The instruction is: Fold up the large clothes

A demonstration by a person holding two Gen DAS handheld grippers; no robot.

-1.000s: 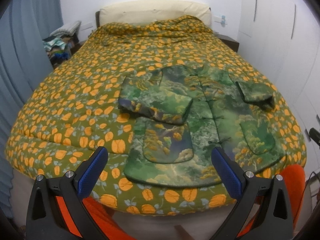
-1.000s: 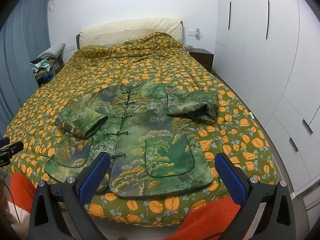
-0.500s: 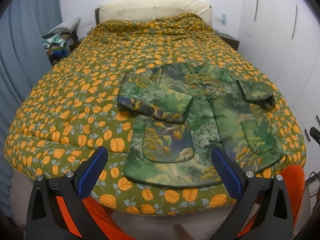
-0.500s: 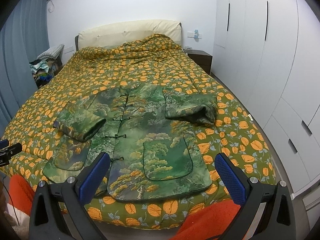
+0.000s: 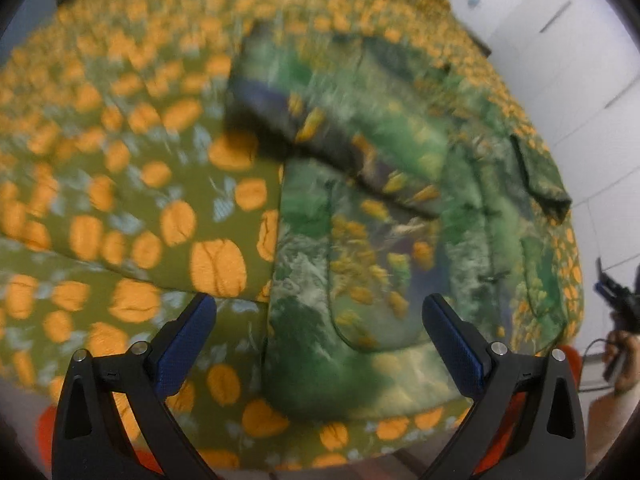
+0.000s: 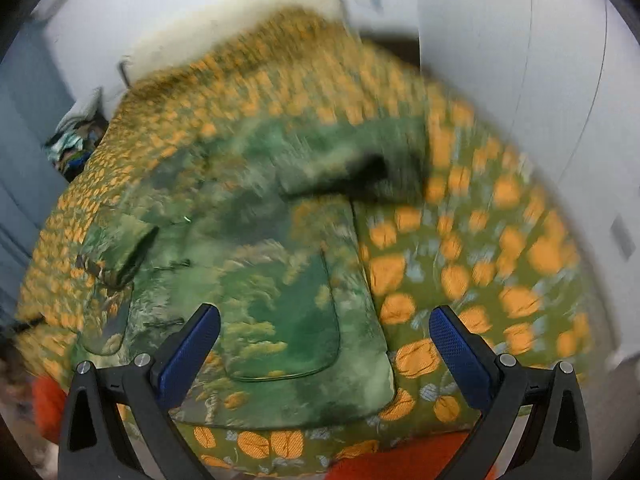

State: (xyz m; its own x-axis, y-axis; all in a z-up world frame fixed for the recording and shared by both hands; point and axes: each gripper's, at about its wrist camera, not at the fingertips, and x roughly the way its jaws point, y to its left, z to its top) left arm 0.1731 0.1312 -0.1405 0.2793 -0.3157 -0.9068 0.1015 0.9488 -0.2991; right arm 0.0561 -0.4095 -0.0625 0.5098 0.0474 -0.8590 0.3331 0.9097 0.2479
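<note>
A green landscape-print jacket (image 5: 384,216) (image 6: 256,264) lies flat, front up, on the bed, both sleeves folded in over its chest. My left gripper (image 5: 320,336) is open, hovering just above the jacket's lower left hem corner with nothing between its blue pads. My right gripper (image 6: 326,344) is open too, above the lower right hem corner and the patch pocket (image 6: 288,320). Both views are motion-blurred. The right gripper (image 5: 616,308) also shows small at the far right of the left wrist view, with a hand on it.
The bed's green quilt with orange flowers (image 5: 132,200) (image 6: 480,264) spreads all around the jacket. White wardrobe doors (image 6: 520,60) stand to the right, a pile of clothes (image 6: 76,144) at the back left. Orange fabric (image 6: 400,460) shows below the bed edge.
Both grippers have dropped down and forward toward the jacket's bottom hem, the left one swinging left and the right one swinging right. The jacket has not moved. Both stay open.
</note>
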